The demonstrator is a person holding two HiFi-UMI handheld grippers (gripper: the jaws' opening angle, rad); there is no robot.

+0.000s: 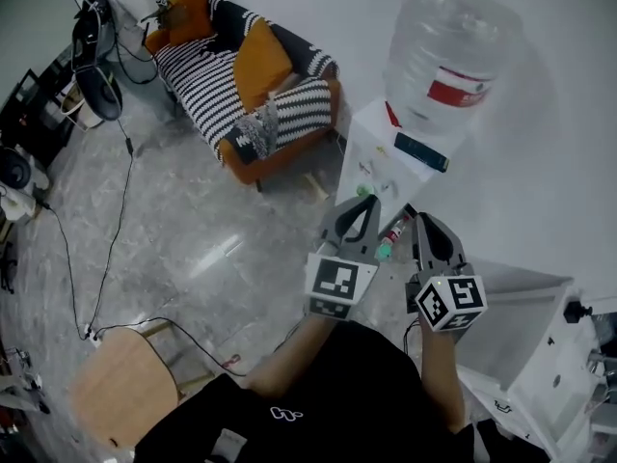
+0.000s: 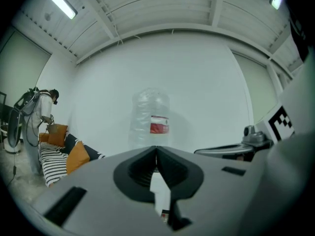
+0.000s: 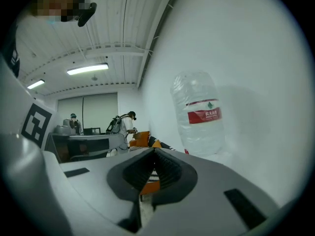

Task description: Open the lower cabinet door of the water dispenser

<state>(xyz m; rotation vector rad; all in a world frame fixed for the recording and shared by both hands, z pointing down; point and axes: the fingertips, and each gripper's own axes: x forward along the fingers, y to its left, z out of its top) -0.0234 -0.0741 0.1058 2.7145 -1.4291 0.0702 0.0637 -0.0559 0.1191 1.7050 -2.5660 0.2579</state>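
The white water dispenser [image 1: 378,154] stands against the wall, with a clear bottle [image 1: 448,51] with a red label on top. Its lower cabinet door is hidden below my grippers in the head view. My left gripper [image 1: 367,201] is shut and empty, in front of the dispenser's tap panel. Just to its right, my right gripper [image 1: 421,222] is also shut and empty. In the left gripper view the shut left gripper [image 2: 156,149] points at the bottle [image 2: 150,119]. In the right gripper view the right gripper [image 3: 154,151] is tip to tip, with the bottle [image 3: 199,114] up to the right.
A striped sofa [image 1: 246,85] with orange cushions stands left of the dispenser. A round wooden stool [image 1: 125,386] and a cable [image 1: 116,239] are on the floor at lower left. White equipment [image 1: 540,350] sits at the right. A person [image 3: 125,124] stands far off.
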